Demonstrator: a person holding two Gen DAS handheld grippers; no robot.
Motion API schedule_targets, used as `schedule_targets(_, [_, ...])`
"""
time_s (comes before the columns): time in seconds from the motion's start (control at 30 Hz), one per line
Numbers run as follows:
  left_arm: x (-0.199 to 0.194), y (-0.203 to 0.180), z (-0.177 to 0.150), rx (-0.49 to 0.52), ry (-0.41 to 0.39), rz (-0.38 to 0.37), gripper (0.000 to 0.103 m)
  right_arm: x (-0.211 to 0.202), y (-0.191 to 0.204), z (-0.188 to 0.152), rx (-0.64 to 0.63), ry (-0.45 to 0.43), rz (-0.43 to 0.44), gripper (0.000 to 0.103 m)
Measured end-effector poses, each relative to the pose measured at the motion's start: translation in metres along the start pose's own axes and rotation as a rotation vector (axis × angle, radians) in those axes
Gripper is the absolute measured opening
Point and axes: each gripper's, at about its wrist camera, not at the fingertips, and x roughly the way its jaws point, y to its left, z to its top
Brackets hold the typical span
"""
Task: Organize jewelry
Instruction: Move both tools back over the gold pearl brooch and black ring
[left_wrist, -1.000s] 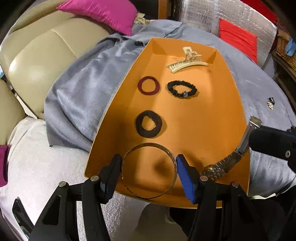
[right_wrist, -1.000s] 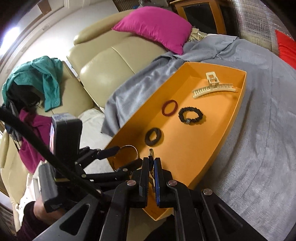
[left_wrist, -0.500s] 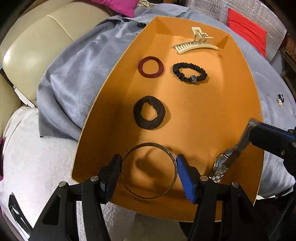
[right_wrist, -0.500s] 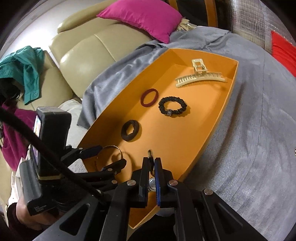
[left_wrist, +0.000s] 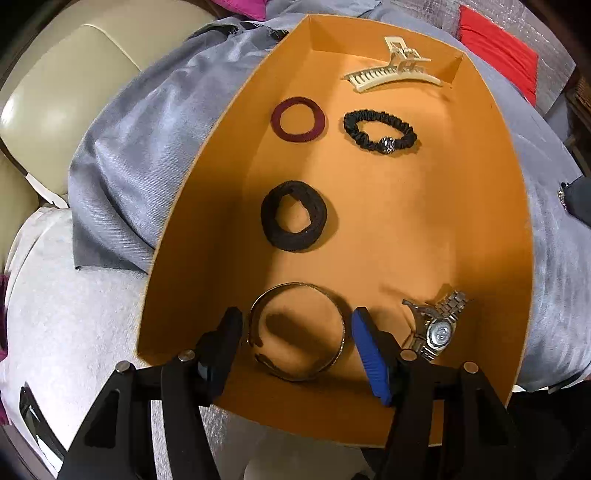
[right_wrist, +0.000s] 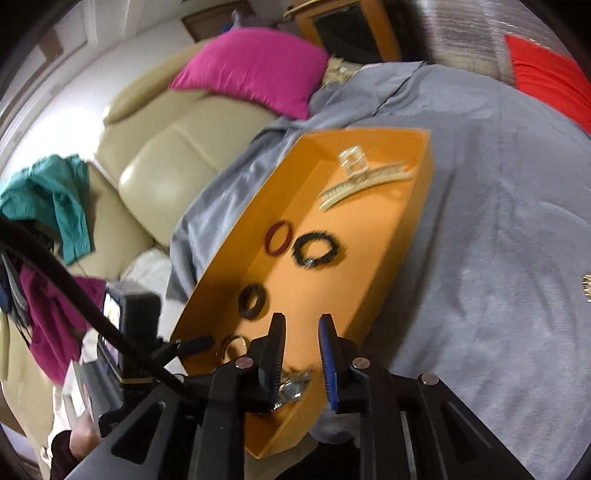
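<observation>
An orange tray (left_wrist: 207, 177) (right_wrist: 391, 236) lies on a grey cloth. In it are a cream hair claw (left_wrist: 391, 72), a maroon hair tie (left_wrist: 298, 119), a black scrunchie with a bead (left_wrist: 379, 131), a black hair tie (left_wrist: 293, 220), a metal bangle (left_wrist: 297, 332) and a silver watch (left_wrist: 436, 325). My left gripper (left_wrist: 295, 332) is open, its fingers on either side of the bangle, which rests on the tray floor. My right gripper (right_wrist: 301, 341) is open above the watch (right_wrist: 291, 387), which lies in the tray's near corner.
The grey cloth (right_wrist: 498, 221) covers the surface around the tray. A small jewelry piece (right_wrist: 585, 284) lies on it at the right. A beige sofa (right_wrist: 155, 166) with a pink cushion (right_wrist: 251, 70) is behind. A red cushion (left_wrist: 498, 55) is at the back right.
My right gripper opened and let the watch go into the tray's near right corner, then drew back. My left gripper opened a little around the bangle and moved lower over the tray.
</observation>
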Motion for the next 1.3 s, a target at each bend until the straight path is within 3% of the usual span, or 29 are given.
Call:
schedule_targets(0.13, [-0.019,-0.001,0.003,0.003,-0.030,0.023,0.062,-0.026,-0.034,0.006,0.053,-0.052,-0.022,0.021])
schedule_targets(0.33, [-0.063,-0.015,0.016,0.038,-0.134,0.084,0.063,-0.075,-0.119,0.002,0.197,-0.120,-0.091,0.021])
schedule_targets(0.47, [-0.090,-0.053,0.029,0.123,-0.209,0.086,0.067,-0.105,-0.176,-0.009,0.313,-0.167,-0.116,0.021])
schedule_targets(0.67, [-0.108,-0.147,0.043,0.273,-0.290,0.027,0.067,-0.141,-0.258,-0.033,0.485,-0.249,-0.123,0.021])
schedule_targets(0.8, [-0.097,-0.209,0.047,0.349,-0.319,-0.021,0.067,-0.150,-0.298,-0.045,0.582,-0.250,-0.105,0.023])
schedule_targets(0.97, [-0.067,-0.275,0.053,0.398,-0.292,-0.097,0.067,-0.158,-0.325,-0.041,0.606,-0.249,-0.100,0.023])
schedule_targets(1.3, [-0.022,-0.363,0.072,0.451,-0.296,-0.235,0.067,-0.171,-0.347,-0.043,0.596,-0.245,-0.129,0.023])
